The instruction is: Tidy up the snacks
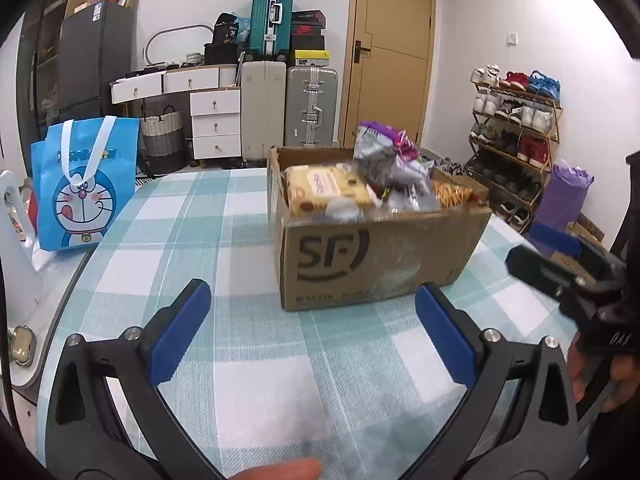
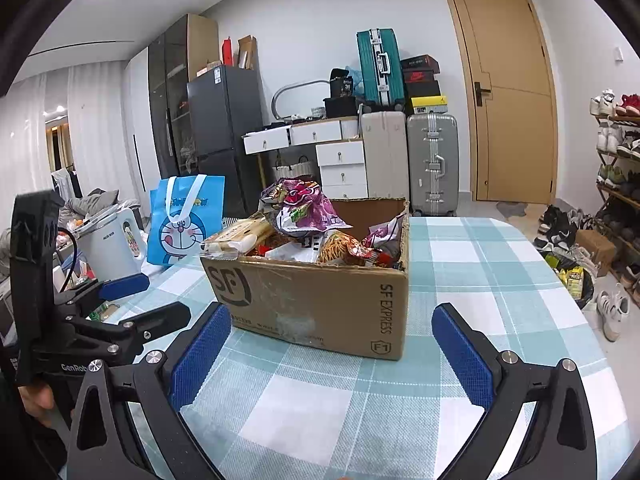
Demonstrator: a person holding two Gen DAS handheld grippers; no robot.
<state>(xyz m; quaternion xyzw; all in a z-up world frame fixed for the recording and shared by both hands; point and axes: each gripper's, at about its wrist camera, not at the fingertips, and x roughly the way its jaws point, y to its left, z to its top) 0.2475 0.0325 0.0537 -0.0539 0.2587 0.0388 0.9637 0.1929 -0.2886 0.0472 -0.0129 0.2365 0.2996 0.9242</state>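
Note:
A brown cardboard box (image 1: 384,256) marked SF stands on the checked tablecloth, heaped with snack packets. A purple and silver bag (image 1: 390,156) tops the pile, beside a yellow biscuit pack (image 1: 328,190). The right wrist view shows the same box (image 2: 320,296) with the purple bag (image 2: 304,208) and an orange noodle packet (image 2: 340,250). My left gripper (image 1: 312,332) is open and empty, short of the box's near left corner. My right gripper (image 2: 332,354) is open and empty, just in front of the box. Each gripper appears at the other view's edge, the right gripper (image 1: 560,256) and the left gripper (image 2: 132,304).
A blue Doraemon bag (image 1: 86,184) stands at the table's left edge, with a white kettle (image 2: 114,246) beside it. Behind are drawers, suitcases (image 1: 312,108), a fridge and a door. A shoe rack (image 1: 516,128) and loose shoes fill the floor on the right.

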